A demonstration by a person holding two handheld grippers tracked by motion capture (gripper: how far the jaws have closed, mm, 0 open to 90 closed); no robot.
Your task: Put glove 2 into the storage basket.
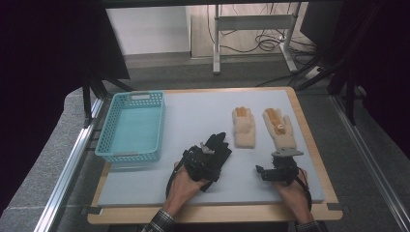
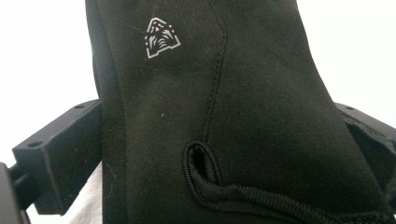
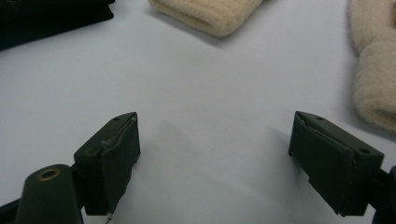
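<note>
A black glove [image 1: 218,146] lies on the grey mat [image 1: 193,116] near its middle front. My left gripper [image 1: 207,157] is over the glove's cuff. In the left gripper view the black glove [image 2: 210,93], with a small white logo, fills the gap between the wide-apart jaws of my left gripper [image 2: 217,126]. Two cream fleece gloves [image 1: 244,126] [image 1: 279,128] lie side by side, fingers pointing away. My right gripper [image 1: 279,165] hovers just below the right one. Seen from its own view, my right gripper [image 3: 215,135] is open over bare mat, with cream cuffs [image 3: 210,14] [image 3: 376,70] ahead.
A turquoise plastic basket [image 1: 130,126] stands at the mat's left side with nothing in it. The mat rests on a wooden tabletop [image 1: 309,130] with metal rails on both sides. A corner of the black glove [image 3: 46,14] shows in the right gripper view's upper left.
</note>
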